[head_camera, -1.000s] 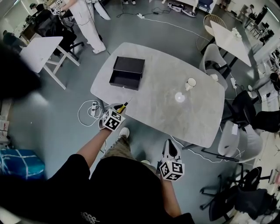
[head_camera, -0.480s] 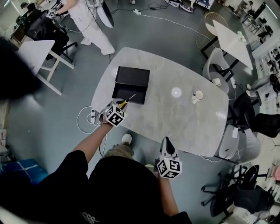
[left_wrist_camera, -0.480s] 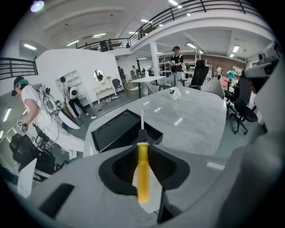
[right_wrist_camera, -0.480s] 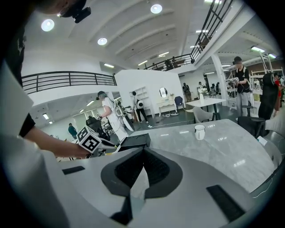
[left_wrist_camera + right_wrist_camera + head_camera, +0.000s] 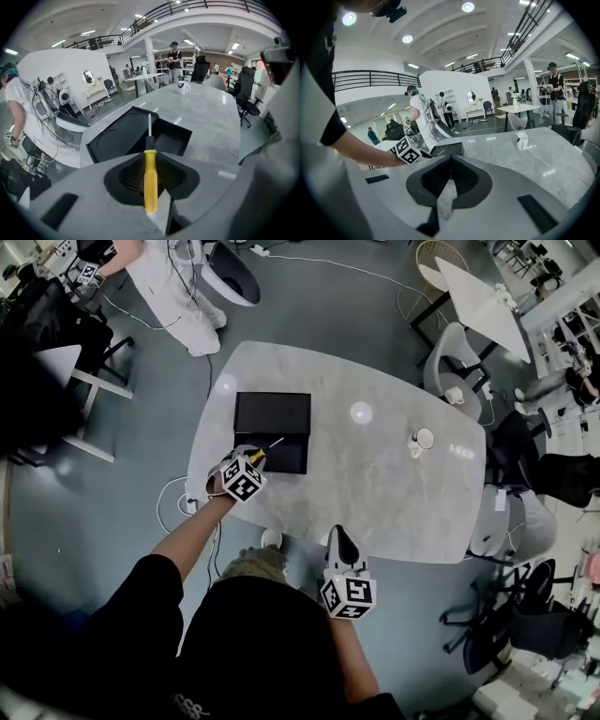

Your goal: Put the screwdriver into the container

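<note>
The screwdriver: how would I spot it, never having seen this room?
Start at the pale marble table. At its left end in the head view lies an open black box, and just before it the left gripper clamps the screwdriver. Its yellow handle and thin metal shaft are unlike anything else there.

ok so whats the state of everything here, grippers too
left gripper: shut on the screwdriver
screwdriver: held by its yellow handle, tip pointing at the black container
black container: open, nothing seen inside, on the table
white mug: upright on the table
right gripper: shut, empty
</note>
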